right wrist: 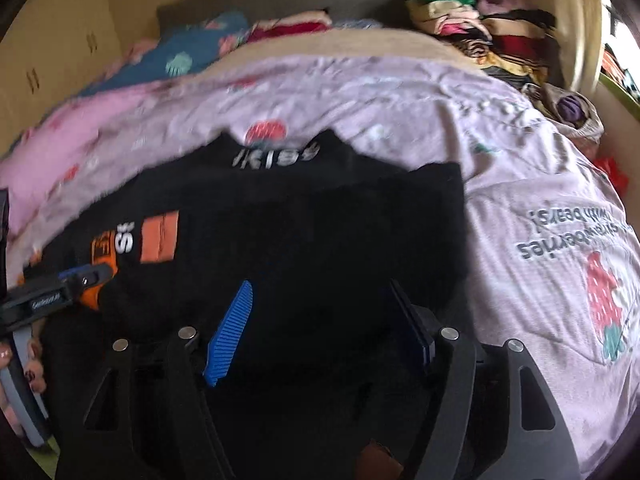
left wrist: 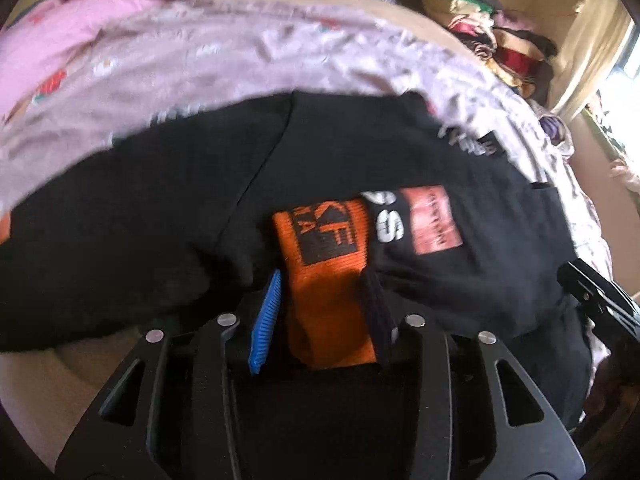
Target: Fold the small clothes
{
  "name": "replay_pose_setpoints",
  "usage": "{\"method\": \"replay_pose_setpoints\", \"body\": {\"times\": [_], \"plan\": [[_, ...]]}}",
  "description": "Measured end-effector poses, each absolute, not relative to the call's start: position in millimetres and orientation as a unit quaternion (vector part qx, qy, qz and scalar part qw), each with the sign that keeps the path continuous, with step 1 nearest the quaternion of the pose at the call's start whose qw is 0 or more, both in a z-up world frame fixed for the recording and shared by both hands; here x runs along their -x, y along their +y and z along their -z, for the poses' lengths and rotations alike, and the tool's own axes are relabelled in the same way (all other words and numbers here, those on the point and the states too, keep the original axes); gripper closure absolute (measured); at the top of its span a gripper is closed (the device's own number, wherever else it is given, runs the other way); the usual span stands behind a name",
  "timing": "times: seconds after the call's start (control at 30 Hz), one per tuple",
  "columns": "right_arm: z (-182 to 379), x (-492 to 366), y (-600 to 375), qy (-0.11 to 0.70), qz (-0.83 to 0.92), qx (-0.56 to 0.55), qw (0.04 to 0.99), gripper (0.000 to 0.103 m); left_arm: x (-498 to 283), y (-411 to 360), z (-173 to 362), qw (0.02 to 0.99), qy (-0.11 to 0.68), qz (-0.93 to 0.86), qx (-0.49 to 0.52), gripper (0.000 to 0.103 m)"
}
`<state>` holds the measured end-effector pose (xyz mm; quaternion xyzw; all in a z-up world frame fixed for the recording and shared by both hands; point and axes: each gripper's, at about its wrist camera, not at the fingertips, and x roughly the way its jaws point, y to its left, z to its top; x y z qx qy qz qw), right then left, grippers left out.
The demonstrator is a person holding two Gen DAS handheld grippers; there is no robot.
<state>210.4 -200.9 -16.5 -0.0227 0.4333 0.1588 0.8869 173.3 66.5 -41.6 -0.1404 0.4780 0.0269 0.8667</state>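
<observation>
Left tool (left wrist: 320,304) clenched on orange cuff (left wrist: 328,260) of black garment (left wrist: 160,200), at 6 o'clock. Right tool (right wrist: 320,324) released, fingers apart over garment. Garment lies on bed's pink sheet (right wrist: 400,92).

A bed (right wrist: 360,92) under a pink printed sheet fills the room; cream walls (right wrist: 60,40) behind; bright window (left wrist: 624,60) at right.

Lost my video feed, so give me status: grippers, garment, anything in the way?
Left gripper shut on black garment at its orange cuff. Right gripper open over the black cloth. Garment flat on pink bedsheet. Nothing blocking.
</observation>
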Motion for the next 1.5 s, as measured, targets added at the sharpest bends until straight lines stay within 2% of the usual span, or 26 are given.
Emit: {"method": "replay_pose_setpoints", "body": {"times": [0.17, 0.37, 0.5, 0.53, 0.57, 0.6, 0.7, 0.9, 0.93, 1.5], "plan": [[44.1, -220.3, -199.8, 0.479, -0.145, 0.025, 0.865, 0.033, -167.0, 67.0, 40.1, 0.871, 0.47, -0.026, 0.142, 0.067], [34.7, -213.7, -199.9, 0.47, -0.156, 0.011, 0.869, 0.029, -154.9, 68.3, 27.4, 0.875, 0.46, -0.025, 0.153, 0.06], [18.0, -207.1, -199.9, 0.447, -0.173, -0.003, 0.878, 0.018, -147.0, 72.1, 18.5, 0.878, 0.451, -0.029, 0.157, 0.058], [14.3, -205.2, -199.4, 0.441, -0.178, -0.005, 0.88, 0.015, -144.3, 73.4, 16.3, 0.879, 0.449, -0.032, 0.157, 0.053], [9.4, -202.2, -198.3, 0.434, -0.186, -0.008, 0.882, 0.012, -141.4, 74.7, 13.9, 0.88, 0.447, -0.036, 0.156, 0.04], [5.9, -199.9, -197.6, 0.428, -0.191, -0.008, 0.883, 0.009, -138.7, 75.3, 11.7, 0.882, 0.444, -0.039, 0.155, 0.038], [-4.6, -193.3, -194.1, 0.412, -0.207, -0.01, 0.887, 0.007, -133.6, 79.1, 6.2, 0.883, 0.441, -0.043, 0.157, 0.036], [-17.7, -186.5, -188.3, 0.396, -0.22, -0.013, 0.891, 0.005, -120.4, 91.3, -6.7, 0.887, 0.425, -0.06, 0.168, 0.012], [-19.0, -185.9, -186.8, 0.395, -0.22, -0.013, 0.892, 0.005, -117.8, 94.3, -8.1, 0.887, 0.423, -0.06, 0.174, 0.01], [-44.3, -134.2, -111.2, 0.335, -0.284, 0.019, 0.898, 0.004, -71.7, 148.5, -11.5, 0.883, 0.408, -0.11, 0.205, 0.01]]}}
